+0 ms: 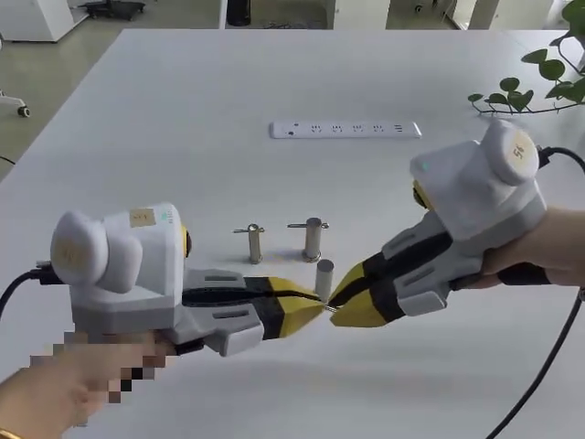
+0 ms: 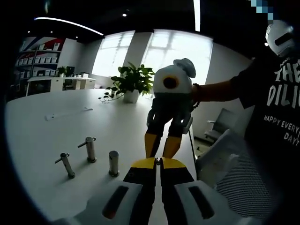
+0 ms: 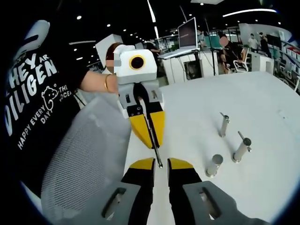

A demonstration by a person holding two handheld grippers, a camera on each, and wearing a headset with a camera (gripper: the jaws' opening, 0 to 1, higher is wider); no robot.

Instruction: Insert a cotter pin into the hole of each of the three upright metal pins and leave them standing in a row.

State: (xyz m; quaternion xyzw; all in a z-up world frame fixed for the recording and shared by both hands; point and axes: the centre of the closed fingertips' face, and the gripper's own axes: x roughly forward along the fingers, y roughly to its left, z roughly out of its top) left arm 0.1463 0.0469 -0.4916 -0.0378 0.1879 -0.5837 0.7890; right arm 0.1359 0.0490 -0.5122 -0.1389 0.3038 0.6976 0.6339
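My left hand-held gripper point(image 1: 313, 303) clenches cotter pin point(image 3: 156, 155), right hand-held gripper point(image 1: 337, 301) parted round its tip, likely regrasping for bare metal pin point(image 1: 324, 273).

"HAPPY EVERY DAY" and "DILIGEN" are printed on the shirt point(image 3: 33, 93), at frame left. A sticker point(image 1: 519, 151), upper right, is marked roughly "54".
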